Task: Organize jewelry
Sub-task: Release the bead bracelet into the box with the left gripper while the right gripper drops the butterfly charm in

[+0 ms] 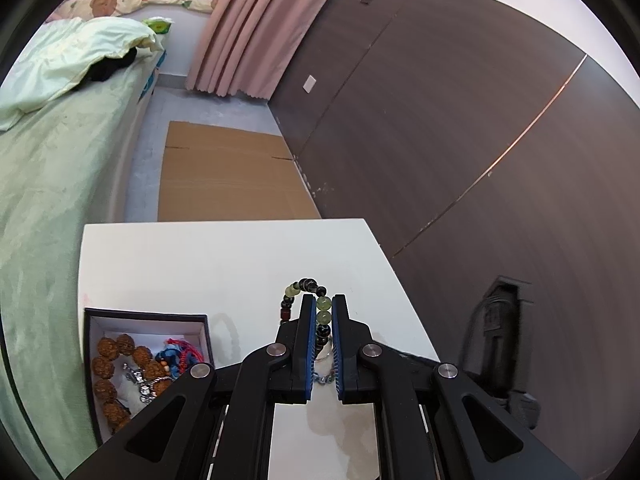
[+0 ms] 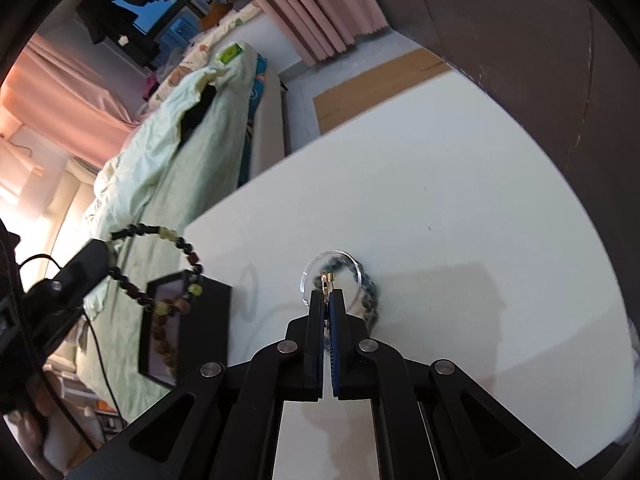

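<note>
My left gripper (image 1: 323,300) is shut on a green and dark bead bracelet (image 1: 306,286) and holds it above the white table (image 1: 200,264). The bracelet also shows in the right wrist view (image 2: 176,240), hanging from the left gripper (image 2: 90,258). A dark jewelry box (image 1: 152,320) with brown bead strands and blue-red cords stands at the table's left; it also shows in the right wrist view (image 2: 216,300). My right gripper (image 2: 326,294) is shut on a small gold clasp (image 2: 328,280) by a grey bead bracelet (image 2: 370,304) and a clear ring (image 2: 332,276).
A bed with a green cover (image 1: 52,184) runs along the table's left. Flat cardboard (image 1: 228,176) lies on the floor beyond the table. A dark wooden wall (image 1: 460,120) stands to the right, with pink curtains (image 1: 256,28) behind.
</note>
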